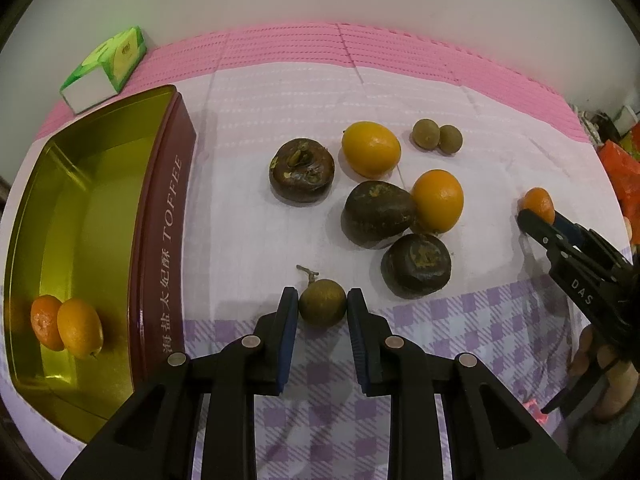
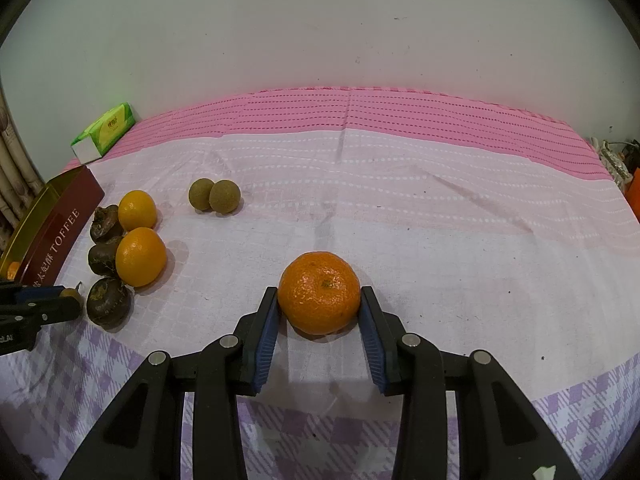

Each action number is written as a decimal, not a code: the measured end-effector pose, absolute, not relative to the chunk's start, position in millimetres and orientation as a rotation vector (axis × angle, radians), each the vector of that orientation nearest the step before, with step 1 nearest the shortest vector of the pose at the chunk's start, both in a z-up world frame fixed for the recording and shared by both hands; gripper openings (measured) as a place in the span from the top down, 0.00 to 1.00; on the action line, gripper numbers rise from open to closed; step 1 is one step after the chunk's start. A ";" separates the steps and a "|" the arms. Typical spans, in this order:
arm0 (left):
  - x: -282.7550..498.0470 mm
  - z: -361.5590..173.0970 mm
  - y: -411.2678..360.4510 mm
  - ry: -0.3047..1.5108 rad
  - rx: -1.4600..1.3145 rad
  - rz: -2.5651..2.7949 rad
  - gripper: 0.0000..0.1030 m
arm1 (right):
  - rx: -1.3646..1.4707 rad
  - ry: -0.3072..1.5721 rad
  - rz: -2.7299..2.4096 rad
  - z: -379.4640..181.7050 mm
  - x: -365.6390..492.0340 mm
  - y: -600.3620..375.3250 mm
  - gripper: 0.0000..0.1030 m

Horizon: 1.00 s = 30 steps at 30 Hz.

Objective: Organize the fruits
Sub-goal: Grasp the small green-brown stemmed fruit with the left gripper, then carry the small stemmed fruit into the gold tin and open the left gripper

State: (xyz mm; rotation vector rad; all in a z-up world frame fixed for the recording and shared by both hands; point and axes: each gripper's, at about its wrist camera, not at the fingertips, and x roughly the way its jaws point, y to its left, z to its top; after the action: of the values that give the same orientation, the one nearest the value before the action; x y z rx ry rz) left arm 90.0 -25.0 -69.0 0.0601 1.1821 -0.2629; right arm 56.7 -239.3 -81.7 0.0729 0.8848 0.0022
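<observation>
Fruits lie scattered over a surface (image 2: 400, 208) draped in a pink and lilac checked cloth, with a gold-lined toffee tin (image 1: 160, 208) standing open at the left. Inside the tin, near its front corner, a small mandarin (image 1: 42, 322) and an oval kumquat (image 1: 80, 332) rest against each other. The left tool (image 1: 322, 306) is clenched on a small brownish-green longan (image 1: 322, 308) with a short stem, its blue pads pressing both sides of the fruit, which sits low on the cloth just in front of the dark fruit pile. Just beyond it lie three dark brown water chestnuts (image 1: 380, 214), bunched with two orange kumquats (image 1: 438, 200); one kumquat touches the middle chestnut, the other lies just behind. Two more longans (image 1: 438, 136) sit touching each other a little farther back, apart from the pile. Well off to the right, the right tool (image 2: 320, 304) grasps a larger mandarin (image 2: 320, 292) that rests on the cloth, a pad set against each flank. A person's fingers (image 1: 600, 364) show around that tool's handle in the left wrist view. A green tissue pack (image 1: 108, 68) lies behind the tin near the pale wall.
</observation>
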 end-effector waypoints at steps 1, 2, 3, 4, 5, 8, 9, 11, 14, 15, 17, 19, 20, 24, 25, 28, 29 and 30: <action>90.3 -69.2 -24.9 1.181 0.060 -0.263 0.75 | 0.073 0.885 0.002 -81.7 56.7 -239.3 0.65; 89.6 -69.0 -25.0 1.181 0.061 -0.264 0.75 | 0.073 0.885 0.002 -81.7 56.7 -239.3 0.65; 89.9 -69.3 -24.9 1.183 0.063 -0.262 0.75 | 0.073 0.885 0.002 -81.7 56.8 -239.3 0.65; 90.3 -69.8 -24.6 1.183 0.064 -0.262 0.75 | 0.073 0.885 0.002 -81.7 56.7 -239.3 0.65; 89.8 -70.1 -24.2 1.184 0.060 -0.263 0.75 | 0.074 0.885 0.002 -81.7 56.7 -239.4 0.65; 90.8 -73.7 -22.8 1.199 0.053 -0.257 0.75 | 0.074 0.885 0.003 -81.9 56.8 -239.3 0.65; 91.5 -75.4 -23.1 1.204 0.054 -0.252 0.75 | 0.073 0.885 0.003 -81.9 56.8 -239.3 0.65; 92.1 -75.2 -23.1 1.197 0.052 -0.253 0.75 | 0.074 0.885 0.003 -82.0 56.8 -239.3 0.65; 93.5 -76.5 -21.8 1.197 0.049 -0.254 0.75 | 0.073 0.885 0.003 -82.2 57.0 -239.3 0.64; 93.3 -76.5 -21.9 1.197 0.051 -0.254 0.75 | 0.073 0.885 0.003 -82.1 57.0 -239.3 0.64; 92.1 -75.4 -22.4 1.195 0.058 -0.252 0.75 | 0.073 0.885 0.002 -82.0 57.0 -239.5 0.64; 90.3 -72.4 -23.8 1.187 0.068 -0.254 0.75 | 0.073 0.885 0.002 -81.9 57.2 -239.5 0.64; 89.2 -69.3 -24.7 1.180 0.073 -0.254 0.75 | 0.072 0.885 0.002 -81.9 57.2 -239.5 0.64; 87.3 -59.6 -25.2 1.160 0.083 -0.259 0.75 | 0.068 0.886 -0.001 -81.8 56.9 -239.2 0.64; 87.3 -58.0 -24.4 1.158 0.082 -0.262 0.75 | 0.064 0.887 -0.003 -81.7 56.6 -239.2 0.64; 85.4 -50.0 -21.4 1.145 0.081 -0.261 0.75 | 0.055 0.889 -0.006 -82.4 57.9 -236.7 0.64; 84.7 -46.7 -19.4 1.139 0.077 -0.262 0.75 | 0.052 0.889 -0.008 -82.5 58.0 -236.1 0.64; 84.6 -42.7 -17.3 1.131 0.074 -0.258 0.75 | 0.049 0.890 -0.009 -82.6 58.1 -235.7 0.64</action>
State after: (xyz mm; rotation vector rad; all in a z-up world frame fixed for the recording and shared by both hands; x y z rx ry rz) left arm 84.6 -17.3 -42.7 0.0735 1.1312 -0.2577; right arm 58.1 -235.7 -82.6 0.0491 0.8898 -0.0094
